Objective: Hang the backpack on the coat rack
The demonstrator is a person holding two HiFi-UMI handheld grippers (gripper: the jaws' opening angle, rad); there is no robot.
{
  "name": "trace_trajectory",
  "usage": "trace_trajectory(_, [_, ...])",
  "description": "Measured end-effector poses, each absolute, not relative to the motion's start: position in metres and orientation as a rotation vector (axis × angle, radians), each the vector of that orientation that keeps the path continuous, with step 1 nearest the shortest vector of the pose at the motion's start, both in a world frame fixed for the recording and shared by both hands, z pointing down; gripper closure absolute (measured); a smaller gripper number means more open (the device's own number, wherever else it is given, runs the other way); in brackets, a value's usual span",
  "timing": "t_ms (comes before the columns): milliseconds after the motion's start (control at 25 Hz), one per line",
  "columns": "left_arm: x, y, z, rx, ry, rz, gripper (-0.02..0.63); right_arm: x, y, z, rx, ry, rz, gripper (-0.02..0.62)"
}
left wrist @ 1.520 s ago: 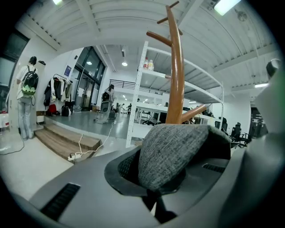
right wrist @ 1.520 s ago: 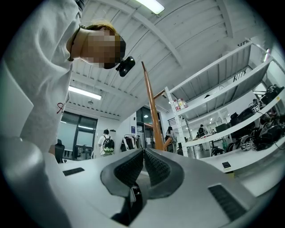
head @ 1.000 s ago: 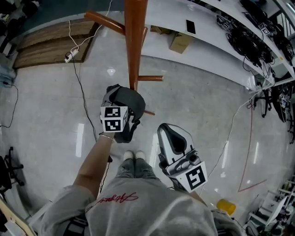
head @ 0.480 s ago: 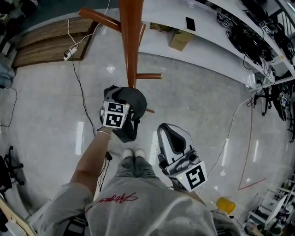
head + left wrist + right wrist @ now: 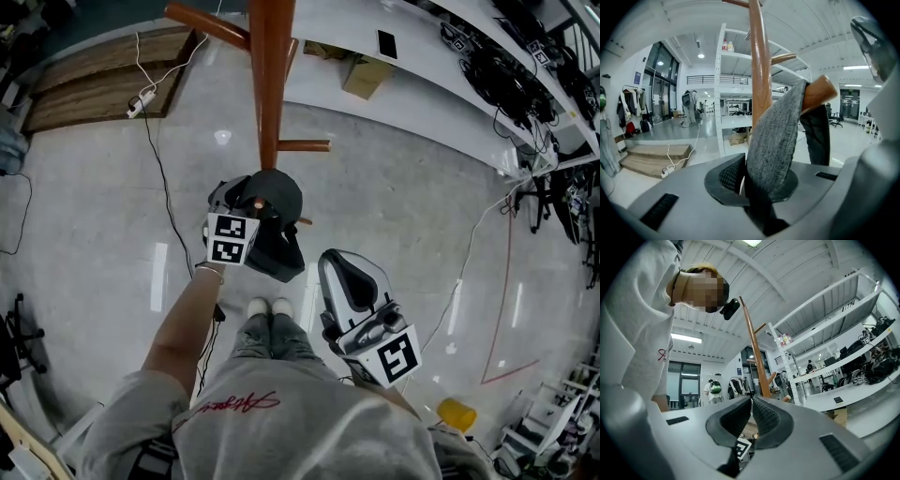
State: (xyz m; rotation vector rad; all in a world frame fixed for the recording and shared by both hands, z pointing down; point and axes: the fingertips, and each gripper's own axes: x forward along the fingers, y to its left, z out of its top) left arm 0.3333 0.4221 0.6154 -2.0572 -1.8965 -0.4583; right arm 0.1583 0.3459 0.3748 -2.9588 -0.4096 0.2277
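hanging job looks nearly done, judging by the strap: the left claw (image 5: 752, 183) is pinched almost shut on the grey strap (image 5: 776, 136) of the backpack (image 5: 277, 239), and that strap is draped over the tip of an upward-slanting peg (image 5: 818, 91) on the coat rack (image 5: 270, 84). the bag body hangs dark and slumped just below the claw, close beside the pole and well above the floor (image 5: 394, 206). the right claw (image 5: 751, 420) is off to the side, closed w/ nothing between its pads, not touching the bag. handling, as a guess: the bag is soft and floppy, prob. light to middling in weight, so it'll sag and swing from whatever point carries it; nothing fragile shows. the strap fabric looks rough and felt-like, not slippery, and flattens easily in a pinch. best hold is that strap, near its top and just beside the peg, so the loop stays open enough to seat further down. can't tell how far the loop is past the peg tip.
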Motion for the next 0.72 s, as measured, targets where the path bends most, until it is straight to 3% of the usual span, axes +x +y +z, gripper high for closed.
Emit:
trace_trajectory(240, [0.327, 0.407, 0.598, -2.061, -1.983, -0.443, 0.390, 0.158, 0.337, 0.377, -2.966, -0.382, 0.221, 0.572])
trace_trajectory(520, [0.310, 0.350, 0.571, -2.114, -1.979, -0.431, 0.382, 0.156, 0.319, 0.367, -3.005, -0.367, 0.258, 0.571])
trace_trajectory(720, [0.300, 0.290, 0.502, -2.295, -2.064, -0.373, 0.382, 0.157, 0.296, 0.345, -3.041, -0.359, 0.318, 0.571])
